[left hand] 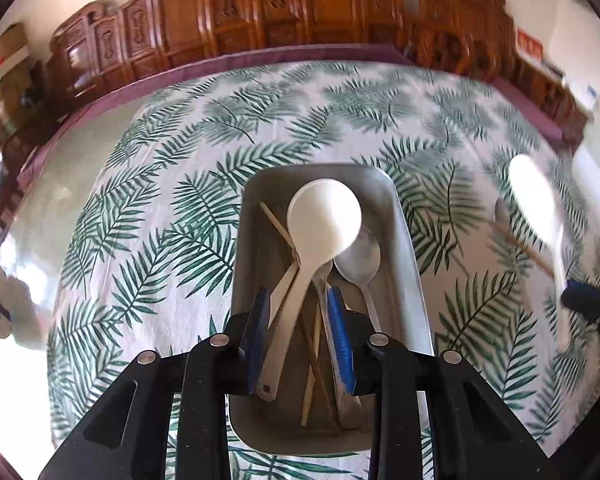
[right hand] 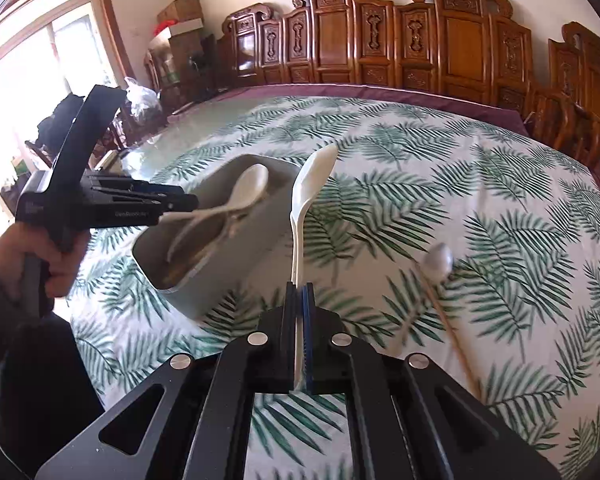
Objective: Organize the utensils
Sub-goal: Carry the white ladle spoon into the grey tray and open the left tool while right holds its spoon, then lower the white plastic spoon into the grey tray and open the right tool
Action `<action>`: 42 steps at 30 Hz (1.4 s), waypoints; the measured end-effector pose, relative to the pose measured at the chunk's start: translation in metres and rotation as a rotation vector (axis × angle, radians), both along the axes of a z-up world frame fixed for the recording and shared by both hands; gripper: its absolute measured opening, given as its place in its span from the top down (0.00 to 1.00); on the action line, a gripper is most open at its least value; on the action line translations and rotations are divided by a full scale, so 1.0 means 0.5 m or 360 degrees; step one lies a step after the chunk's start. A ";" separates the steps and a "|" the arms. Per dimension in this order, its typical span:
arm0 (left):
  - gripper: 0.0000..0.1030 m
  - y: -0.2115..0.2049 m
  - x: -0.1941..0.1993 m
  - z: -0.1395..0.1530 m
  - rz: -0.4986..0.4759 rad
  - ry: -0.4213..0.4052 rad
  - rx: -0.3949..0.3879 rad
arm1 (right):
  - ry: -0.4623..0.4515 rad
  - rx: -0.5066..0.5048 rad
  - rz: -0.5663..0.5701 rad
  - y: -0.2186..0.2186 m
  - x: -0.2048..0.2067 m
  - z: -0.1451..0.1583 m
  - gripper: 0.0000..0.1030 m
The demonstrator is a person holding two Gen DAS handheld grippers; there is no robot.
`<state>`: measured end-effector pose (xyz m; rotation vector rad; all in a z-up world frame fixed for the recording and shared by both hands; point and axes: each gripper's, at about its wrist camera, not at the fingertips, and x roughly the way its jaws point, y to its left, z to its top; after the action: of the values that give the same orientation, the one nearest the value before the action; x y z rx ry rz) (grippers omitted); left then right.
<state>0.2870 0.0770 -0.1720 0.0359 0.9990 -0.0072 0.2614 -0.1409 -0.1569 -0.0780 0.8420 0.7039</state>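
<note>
L gripper hangs over the near end of the grey tray, pointing steeply down. Jaws part-open, blue pads clear of what's between them: handle of the big white ladle, a white spoon handle beside it, thin wooden chopsticks and the stem of a metal spoon. Can't confirm pads pressing on any of it; reads as let go, nothing held. All those lie lengthwise in the tray, ladle bowl toward the far end, metal spoon bowl just R of it, partly under its rim. Tray walls run close along both sides of the L jaws, so little side room there; open above.

R gripper closed tight on the handle of a white rice paddle, held up off the cloth w/ blade forward and above the jaws. Paddle blade sits over the tray's R edge in the R wrist view; tray is ahead-left of the R jaws, near. From the L wrist view the paddle shows blurred, well to the R of the tray.

Still on the leaf-print tablecloth, ahead-right of the R jaws: a small metal spoon and a wooden chopstick running back toward the camera, both blurred. Rest of the cloth beyond and to the R is bare, lots of room. Far table edge w/ purple border well ahead; carved wooden chair backs behind it. A person's hand grips the L tool's handle, left of the R jaws.
</note>
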 end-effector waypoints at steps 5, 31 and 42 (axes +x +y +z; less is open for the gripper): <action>0.66 0.021 -0.027 0.005 0.0071 -0.0107 -0.0106 | -0.0024 0.0033 0.0029 0.058 0.006 0.017 0.96; 0.10 0.153 -0.061 0.031 0.0300 -0.0293 -0.0124 | 0.0178 0.0108 0.0117 0.289 0.073 -0.046 0.96; 0.10 0.164 -0.061 0.031 0.0329 -0.0288 -0.0129 | 0.0194 0.0182 0.0170 0.293 0.071 -0.038 0.93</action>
<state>0.2564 0.1592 -0.1566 -0.1390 0.8169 0.1424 0.2970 0.0054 -0.1757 0.0229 0.9172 0.8624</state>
